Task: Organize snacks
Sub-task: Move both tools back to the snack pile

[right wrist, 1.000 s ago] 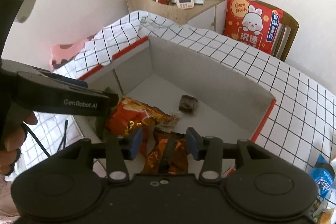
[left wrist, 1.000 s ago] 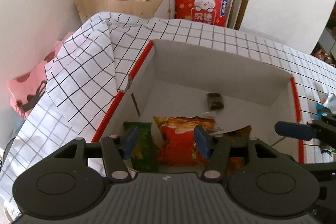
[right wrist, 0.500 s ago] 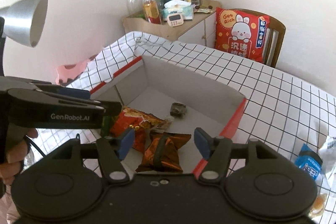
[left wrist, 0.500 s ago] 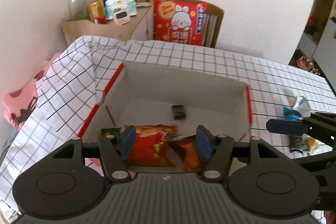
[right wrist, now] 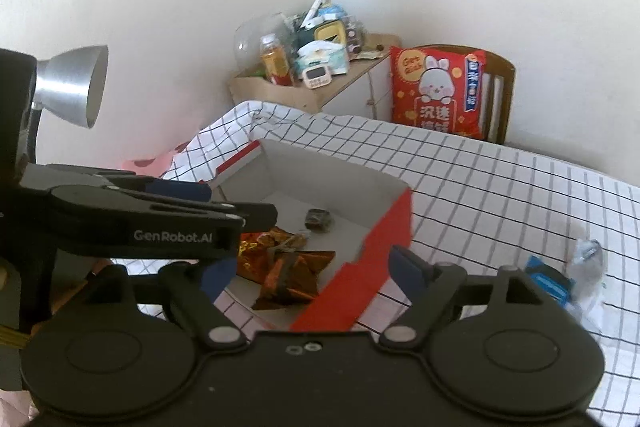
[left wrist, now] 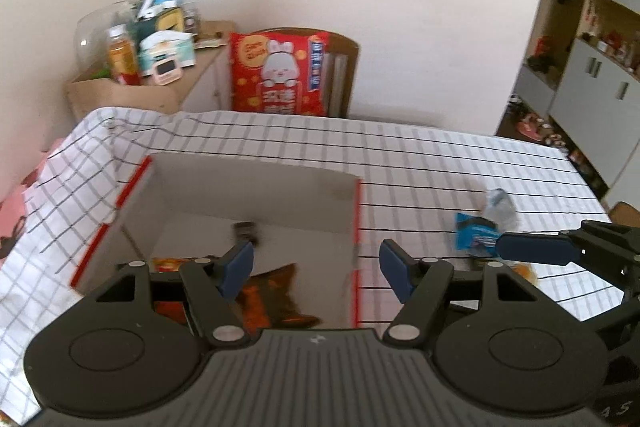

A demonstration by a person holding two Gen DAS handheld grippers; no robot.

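Both grippers' jaws gape wide, empty; box [right wrist: 384, 227] wall stands before blue packet [right wrist: 550, 283].

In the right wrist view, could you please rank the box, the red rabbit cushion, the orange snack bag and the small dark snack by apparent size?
1. box
2. red rabbit cushion
3. orange snack bag
4. small dark snack
The cushion sits farther away, so its true size is unsure.

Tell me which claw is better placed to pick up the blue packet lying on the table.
Right. The right claw is open and empty, and the blue packet lies on its side; the left claw hangs at the box.
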